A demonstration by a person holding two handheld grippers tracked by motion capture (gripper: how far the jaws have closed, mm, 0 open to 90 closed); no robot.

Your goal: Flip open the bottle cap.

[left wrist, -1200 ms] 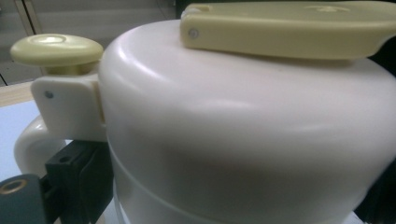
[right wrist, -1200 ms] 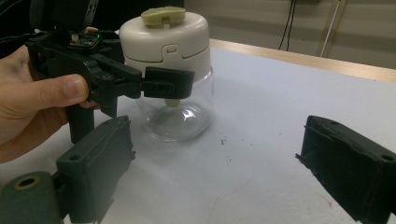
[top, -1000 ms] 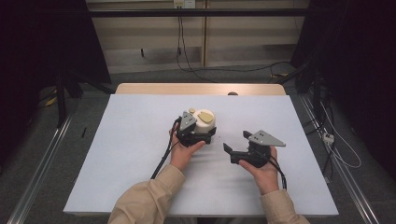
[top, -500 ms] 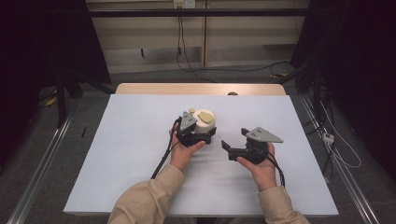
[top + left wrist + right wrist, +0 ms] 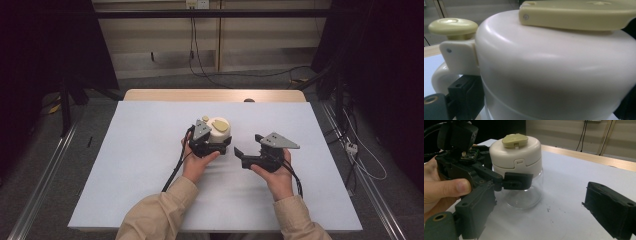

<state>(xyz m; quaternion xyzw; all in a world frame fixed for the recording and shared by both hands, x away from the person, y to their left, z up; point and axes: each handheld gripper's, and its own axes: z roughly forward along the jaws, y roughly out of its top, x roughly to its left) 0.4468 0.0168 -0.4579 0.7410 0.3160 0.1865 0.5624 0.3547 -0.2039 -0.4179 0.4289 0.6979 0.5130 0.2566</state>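
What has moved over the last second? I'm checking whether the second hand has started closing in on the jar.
The right gripper has shifted slightly left and away from the person, nearer the jar, its jaws open and apart from it. Nothing was taken hold of or let go. The left gripper stays at the jar's white lid, and the jar stands where it was on the table.

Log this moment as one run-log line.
left hand-held gripper: shut on jar | right hand-held gripper: open, beside jar | jar: upright on table
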